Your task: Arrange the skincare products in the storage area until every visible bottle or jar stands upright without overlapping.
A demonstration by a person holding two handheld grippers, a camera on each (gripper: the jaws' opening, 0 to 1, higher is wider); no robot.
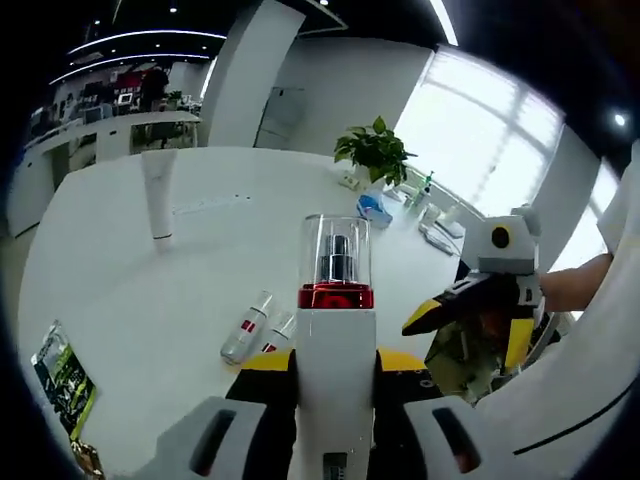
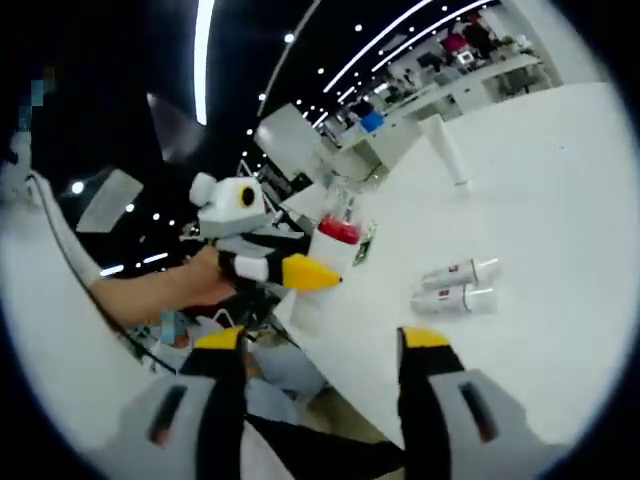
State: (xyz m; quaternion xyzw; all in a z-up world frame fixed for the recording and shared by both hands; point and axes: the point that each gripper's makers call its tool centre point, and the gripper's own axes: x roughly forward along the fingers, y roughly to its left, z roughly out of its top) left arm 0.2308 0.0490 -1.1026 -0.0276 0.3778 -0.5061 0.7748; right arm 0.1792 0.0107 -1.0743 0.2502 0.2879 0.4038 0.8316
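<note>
Left gripper [image 1: 335, 375] clamps upright pump bottle [image 1: 336, 330]; right gripper [image 2: 320, 345] apart, open.

two lying bottles [image 1: 247, 327] block near table [image 1: 120, 290], upright tube [image 1: 159, 194] beyond

The left gripper [image 1: 335, 375] is clamped on a white pump bottle [image 1: 335, 330] held upright between its jaws, while the right gripper [image 2: 325, 345], jaws spread apart and holding nothing, hangs beside it, its handle gripped by a bare hand [image 2: 205, 275].
</note>
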